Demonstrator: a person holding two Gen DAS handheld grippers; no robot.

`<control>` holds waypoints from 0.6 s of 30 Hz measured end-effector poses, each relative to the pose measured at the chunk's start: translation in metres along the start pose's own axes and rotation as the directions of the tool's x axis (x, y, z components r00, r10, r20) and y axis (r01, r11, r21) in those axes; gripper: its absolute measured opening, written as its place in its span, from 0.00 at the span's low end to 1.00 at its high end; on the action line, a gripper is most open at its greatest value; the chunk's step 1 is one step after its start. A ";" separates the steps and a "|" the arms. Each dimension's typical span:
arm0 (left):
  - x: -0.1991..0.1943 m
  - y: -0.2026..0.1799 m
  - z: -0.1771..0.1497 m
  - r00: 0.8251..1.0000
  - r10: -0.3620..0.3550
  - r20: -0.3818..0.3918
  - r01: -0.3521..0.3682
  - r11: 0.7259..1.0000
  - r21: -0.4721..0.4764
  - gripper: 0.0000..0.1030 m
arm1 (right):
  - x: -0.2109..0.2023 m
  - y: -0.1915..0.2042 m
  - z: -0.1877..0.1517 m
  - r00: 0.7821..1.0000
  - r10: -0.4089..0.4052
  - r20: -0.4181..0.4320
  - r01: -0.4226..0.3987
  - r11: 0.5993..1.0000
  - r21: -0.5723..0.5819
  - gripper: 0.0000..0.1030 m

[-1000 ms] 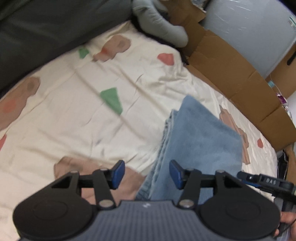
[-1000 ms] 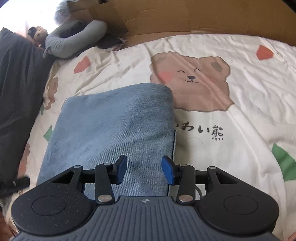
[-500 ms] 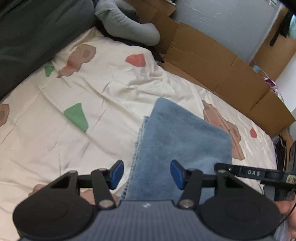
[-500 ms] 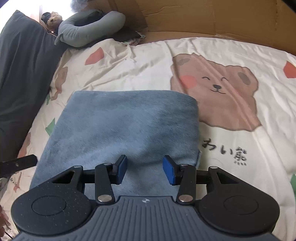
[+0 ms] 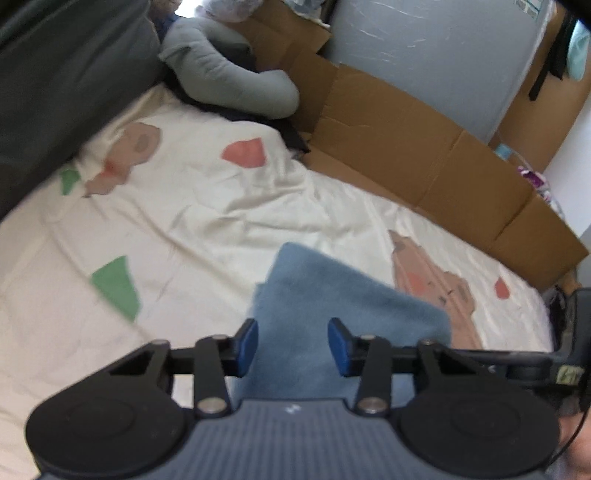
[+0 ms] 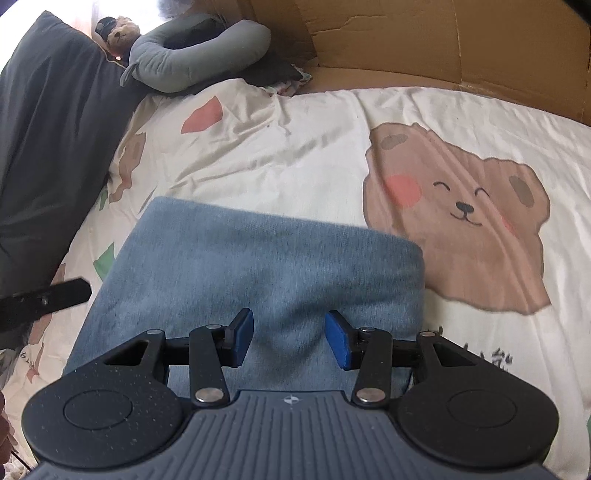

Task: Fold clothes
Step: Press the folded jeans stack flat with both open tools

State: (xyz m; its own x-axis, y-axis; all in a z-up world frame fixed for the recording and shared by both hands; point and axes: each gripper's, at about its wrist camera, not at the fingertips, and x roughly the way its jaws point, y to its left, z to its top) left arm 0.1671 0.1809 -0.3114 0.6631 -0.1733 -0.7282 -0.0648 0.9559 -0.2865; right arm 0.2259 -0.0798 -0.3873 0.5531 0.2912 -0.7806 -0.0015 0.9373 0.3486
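A blue garment (image 5: 332,295), folded into a thick rectangle, lies flat on the cream bear-print sheet (image 5: 184,221). My left gripper (image 5: 293,347) hovers over the garment's near left part. Its jaws are closing, with only cloth showing below the gap and nothing pressed by the pads. In the right wrist view the garment (image 6: 266,258) fills the middle. My right gripper (image 6: 290,339) stands open above its near edge, gripping nothing. The left gripper's black finger (image 6: 44,299) shows at the left edge there, and the right gripper (image 5: 535,365) shows at the right of the left wrist view.
Brown cardboard panels (image 5: 406,147) line the far side of the bed. A grey curved pillow (image 5: 229,81) and a small teddy bear (image 6: 118,33) lie at the head. A dark grey cushion (image 5: 55,92) borders the left side. A big brown bear print (image 6: 454,218) lies right of the garment.
Both grippers have slid sideways over the bed, so the garment now sits centred under each. The left jaws have narrowed. The right jaws are as wide as before.
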 end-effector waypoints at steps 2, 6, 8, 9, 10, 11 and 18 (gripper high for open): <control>0.007 -0.007 0.003 1.000 -0.021 -0.001 0.021 1.000 0.008 0.39 | 0.002 -0.001 0.006 1.000 0.002 0.001 -0.002 1.000 0.007 0.47; 0.023 -0.019 0.004 0.999 -0.036 -0.020 0.037 0.999 0.038 0.39 | 0.004 -0.002 0.016 1.000 -0.004 0.006 0.004 1.000 -0.003 0.46; 0.026 -0.020 0.004 1.000 -0.012 -0.018 0.013 0.999 0.048 0.39 | -0.001 -0.004 0.019 1.000 -0.012 0.020 0.012 1.000 0.010 0.45; 0.027 -0.020 0.004 1.000 0.002 -0.015 -0.001 0.999 0.052 0.39 | -0.005 -0.007 0.020 0.999 -0.019 0.033 0.018 0.999 0.031 0.46; 0.027 -0.018 0.004 1.000 0.018 -0.007 -0.018 0.998 0.052 0.40 | -0.010 -0.010 0.020 0.998 -0.031 0.048 0.028 0.998 0.052 0.46; 0.025 -0.017 0.004 0.999 0.037 0.003 -0.037 0.998 0.050 0.44 | -0.015 -0.014 0.019 0.997 -0.049 0.062 0.045 0.997 0.066 0.46; 0.029 0.004 -0.004 0.996 0.081 -0.045 -0.080 0.996 0.025 0.47 | -0.024 -0.045 0.012 0.987 -0.143 0.074 0.131 0.981 0.140 0.31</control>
State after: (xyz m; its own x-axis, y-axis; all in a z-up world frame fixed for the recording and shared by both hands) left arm 0.1831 0.1784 -0.3366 0.6211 -0.1055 -0.7766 -0.0992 0.9724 -0.2114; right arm 0.2229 -0.1308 -0.3778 0.6081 0.1393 -0.7815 0.1879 0.9312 0.3123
